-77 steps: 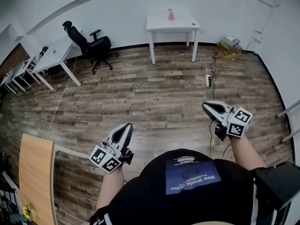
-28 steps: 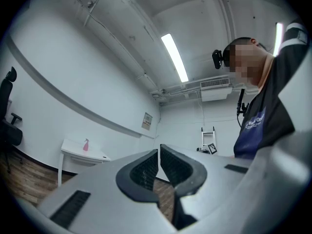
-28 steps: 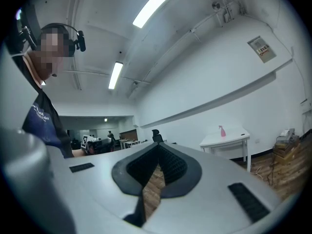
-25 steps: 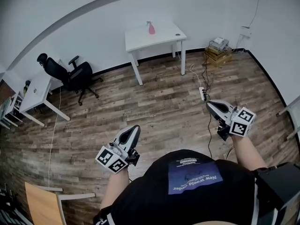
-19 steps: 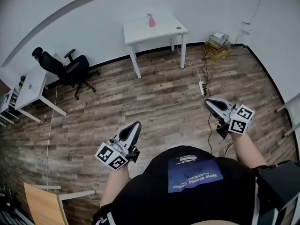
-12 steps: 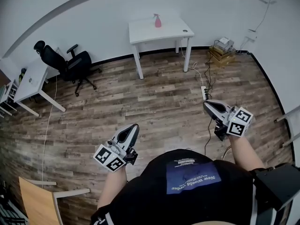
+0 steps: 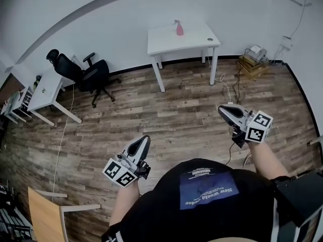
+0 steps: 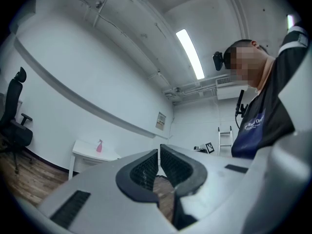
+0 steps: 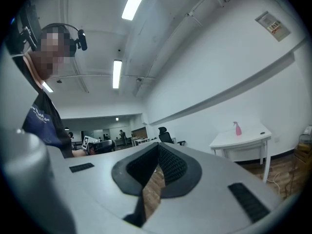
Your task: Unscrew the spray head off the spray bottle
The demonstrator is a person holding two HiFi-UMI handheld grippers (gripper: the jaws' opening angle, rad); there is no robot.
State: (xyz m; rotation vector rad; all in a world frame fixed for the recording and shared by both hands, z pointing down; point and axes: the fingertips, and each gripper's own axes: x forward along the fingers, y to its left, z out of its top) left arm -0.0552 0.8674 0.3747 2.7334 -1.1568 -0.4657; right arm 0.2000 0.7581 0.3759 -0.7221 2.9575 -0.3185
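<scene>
The left gripper (image 7: 144,139) and the right gripper (image 7: 221,110) are both closed, jaws together on nothing, held out in front of the person's torso (image 7: 202,200) over the wood floor (image 7: 151,110). The pink spray bottle (image 7: 179,28) stands upright, well apart from both, on the white table (image 7: 197,35) against the far wall. It shows too small to tell how its spray head sits.
</scene>
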